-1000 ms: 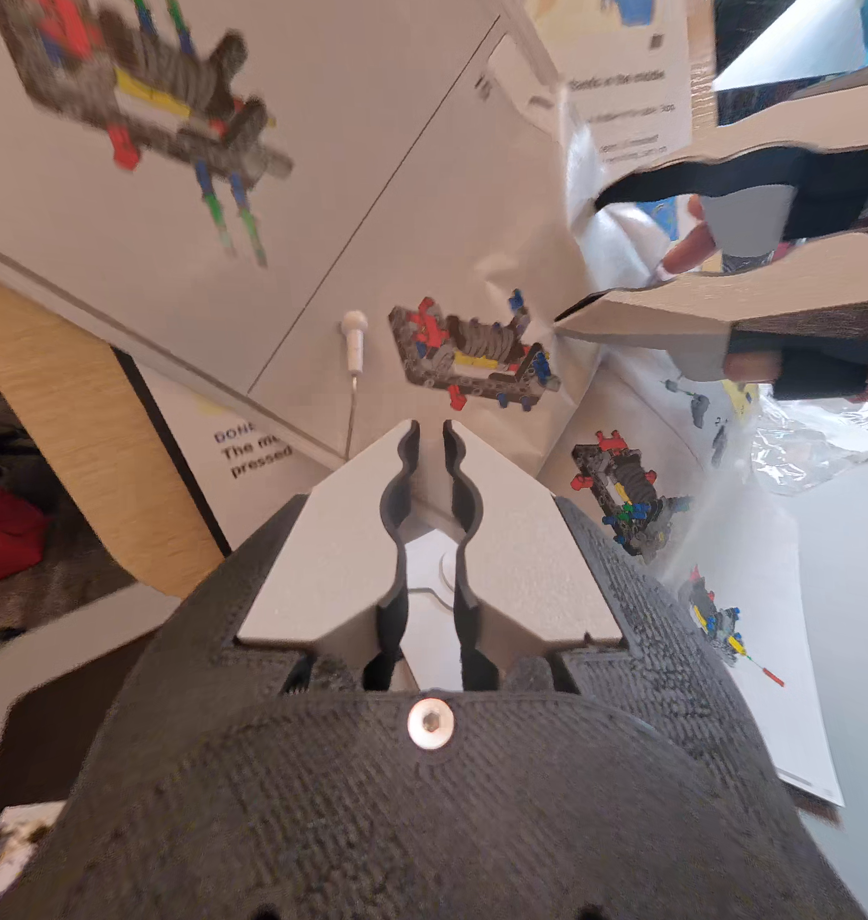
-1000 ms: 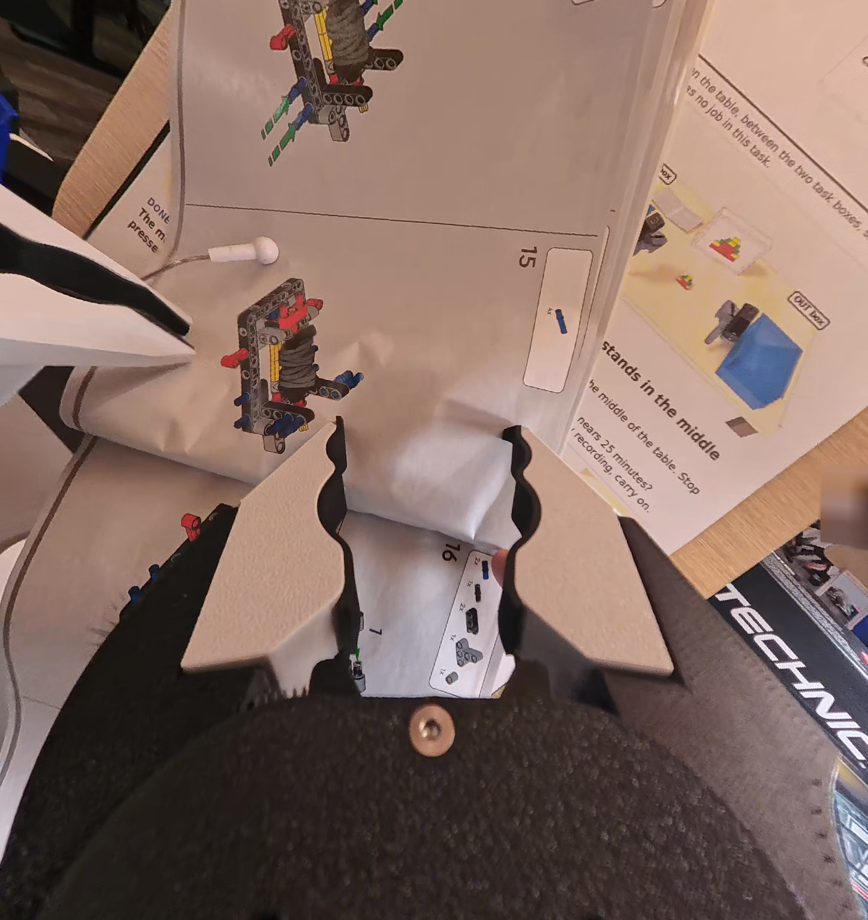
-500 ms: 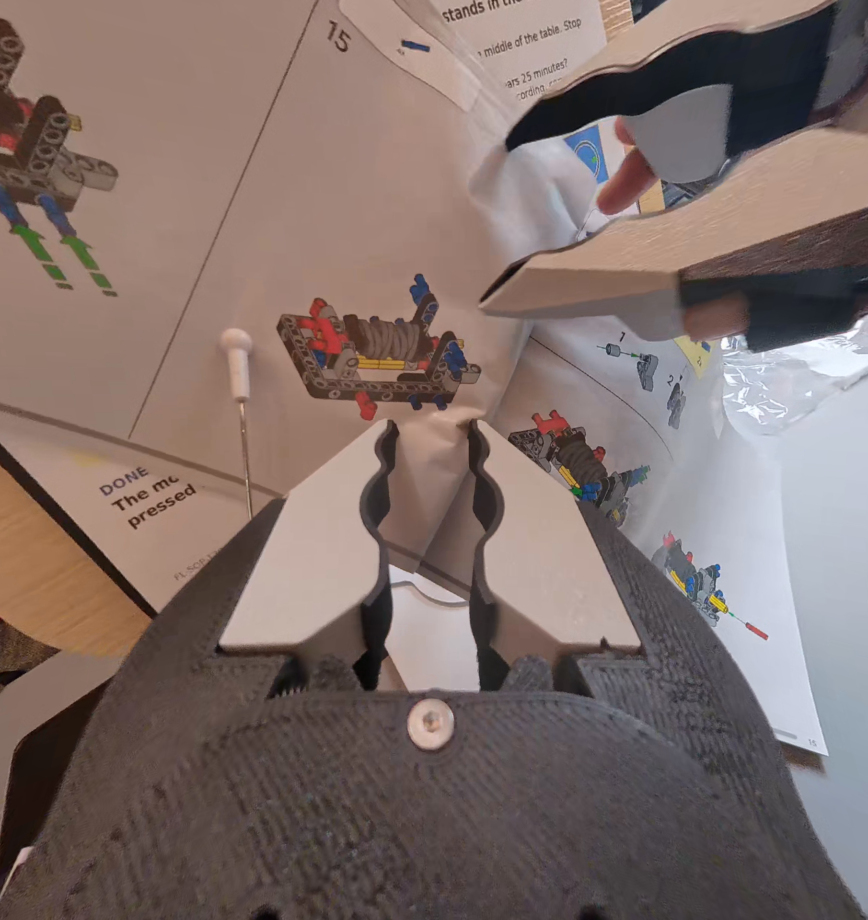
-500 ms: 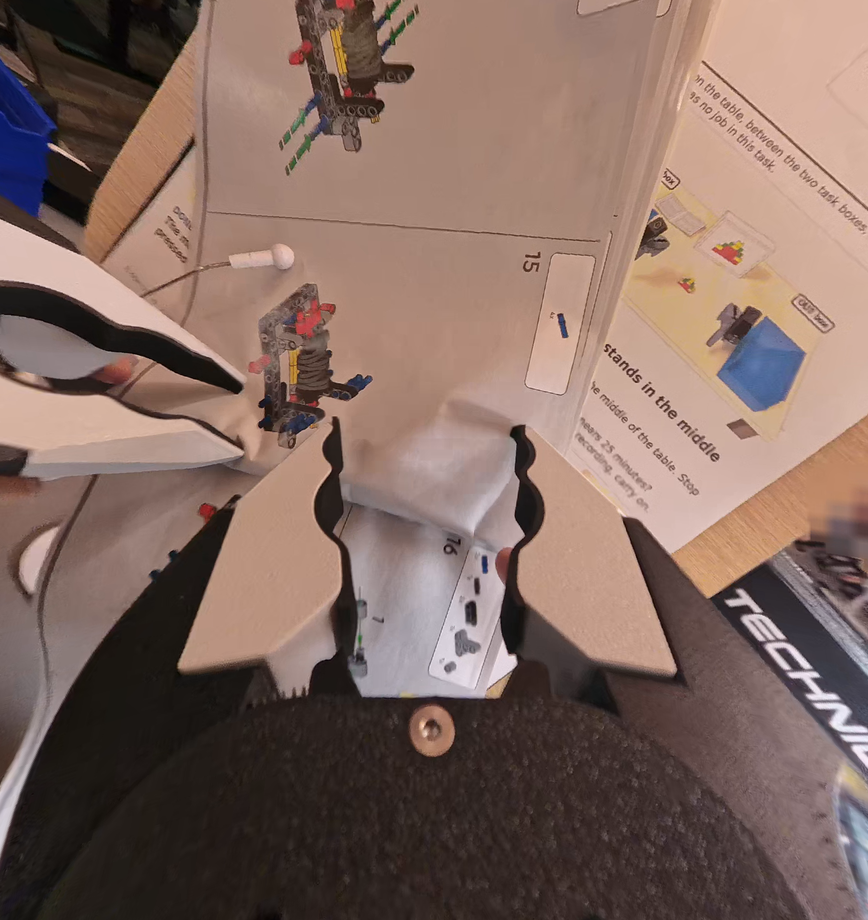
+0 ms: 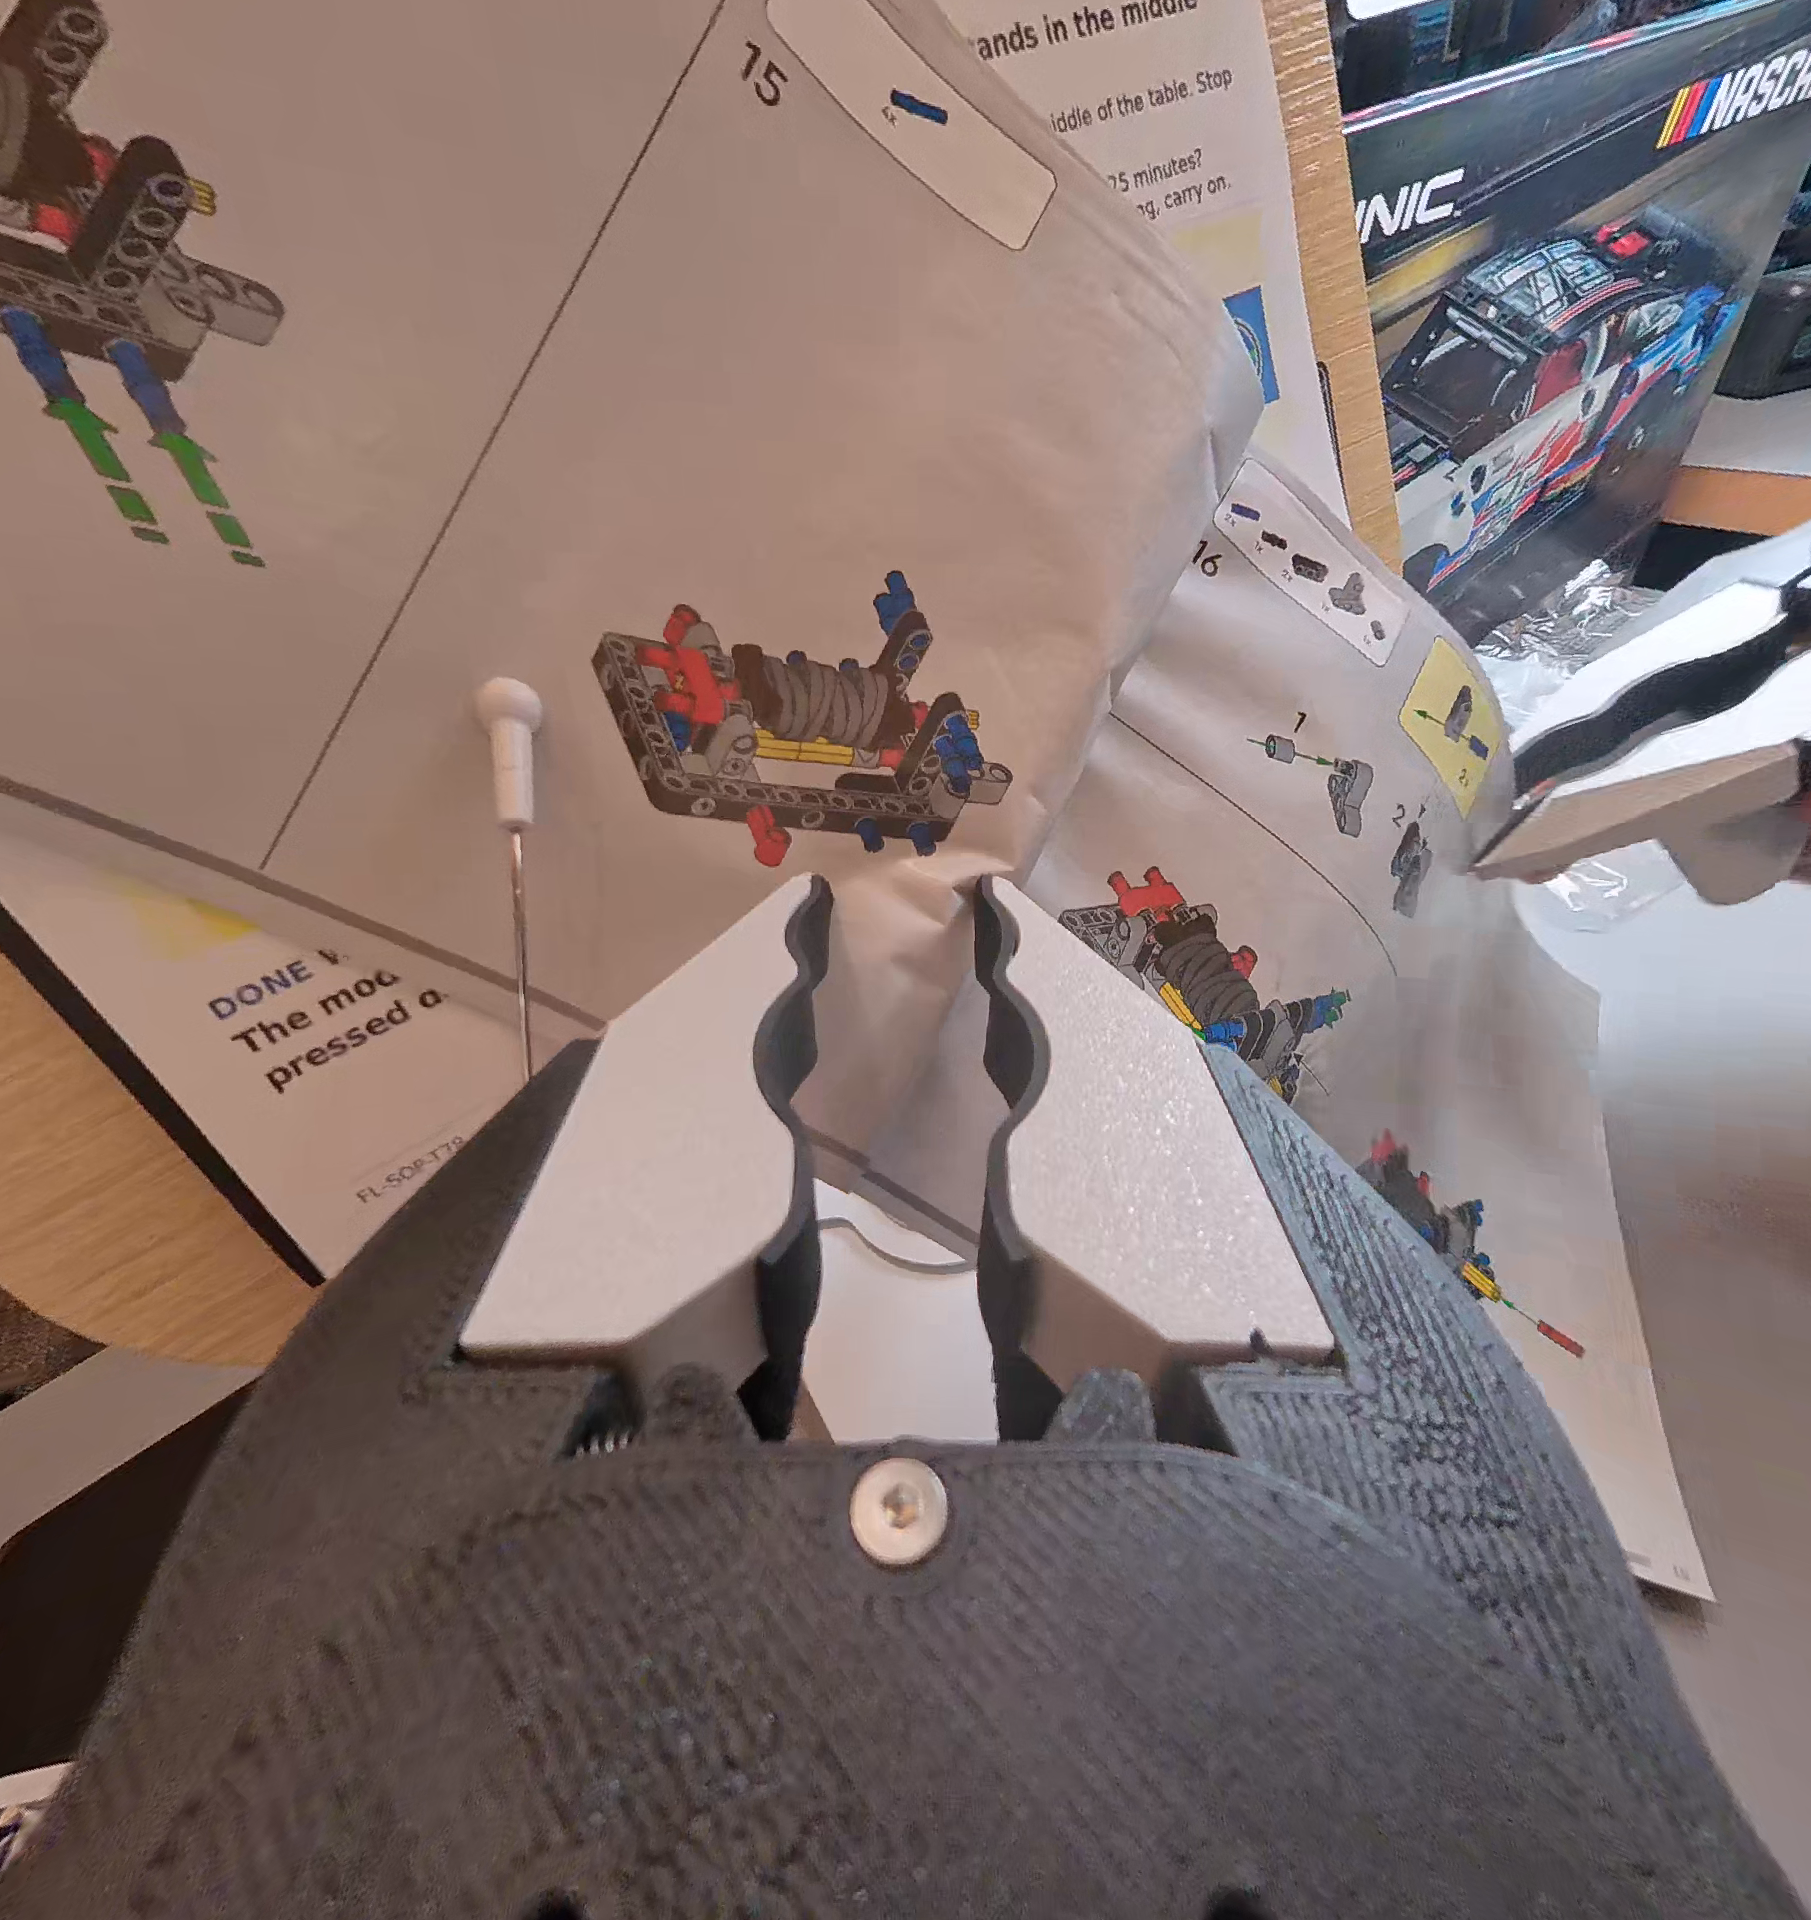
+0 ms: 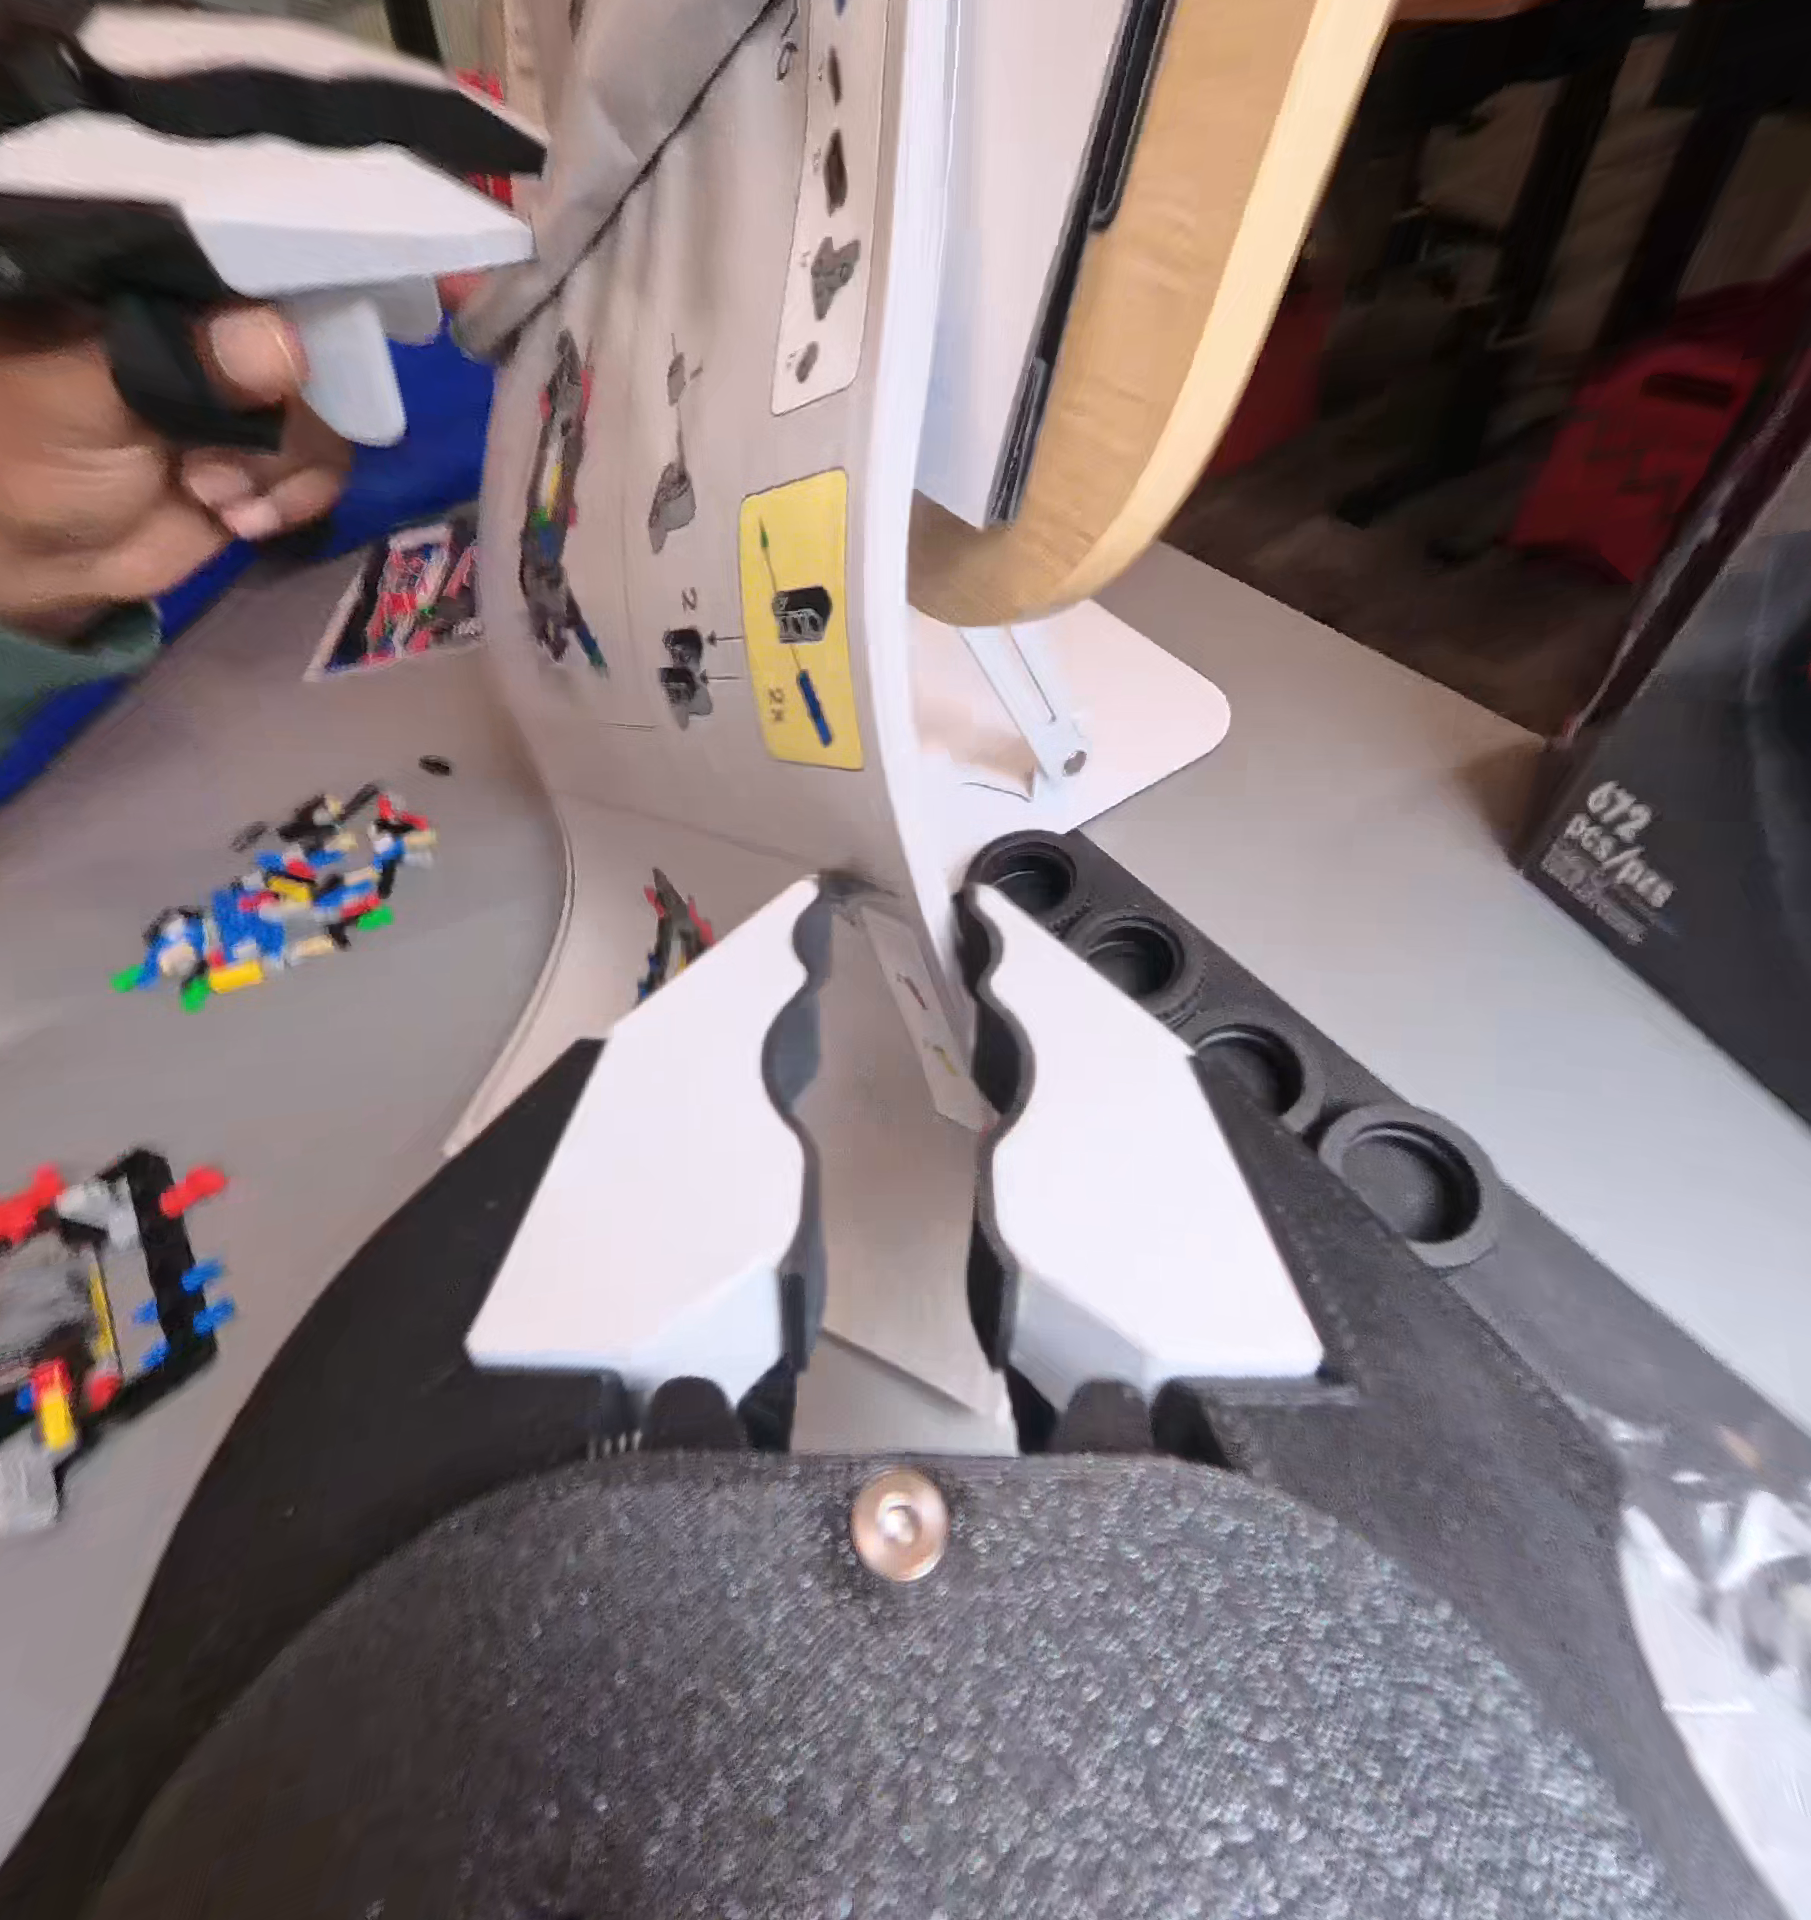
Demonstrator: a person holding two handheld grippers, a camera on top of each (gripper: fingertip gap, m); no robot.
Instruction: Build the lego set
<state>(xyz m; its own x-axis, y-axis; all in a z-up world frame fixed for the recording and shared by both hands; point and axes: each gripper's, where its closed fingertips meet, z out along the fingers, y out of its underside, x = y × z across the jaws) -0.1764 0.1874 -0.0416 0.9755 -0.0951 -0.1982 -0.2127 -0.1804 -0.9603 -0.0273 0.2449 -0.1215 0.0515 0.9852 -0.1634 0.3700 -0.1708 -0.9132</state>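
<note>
Left gripper (image 5: pixel 896 894): jaws a little apart, a fold of the instruction booklet (image 5: pixel 797 447) standing in the gap. Whether the pads actually press the paper cannot be told. Right gripper (image 6: pixel 890 904): jaws likewise partly apart, with the lower edge of a curved booklet page between them; grip on it also cannot be told.

Surroundings, left wrist view: the booklet stands open on a holder, and a white-tipped wire arm (image 5: pixel 509 748) lies across the page. Behind it a printed sheet (image 5: pixel 1140 114) lies on a wooden board (image 5: pixel 1327 270). The set's box (image 5: pixel 1607 312), dark with a race car pictured, stands to the right, crinkled clear plastic at its foot. The right gripper shows blurred at the right edge.

Right wrist view: a half-built model (image 6: pixel 70 1309), a black frame with red, blue and yellow parts, lies on the grey table (image 6: pixel 1400 935) at left. A pile of loose pieces (image 6: pixel 277 904) sits farther off, well apart from the model. A black tray with round cups (image 6: pixel 1233 1060) runs just beside the right jaw. The white stand base (image 6: pixel 1119 717) is behind it. The left gripper, held in a hand (image 6: pixel 101 457), is at upper left against the page.

Change from a second ago: the right gripper then faced the open page from the front with jaws wider; it now looks along the page edge from the side. The left gripper's jaws have opened from nearly closed.
</note>
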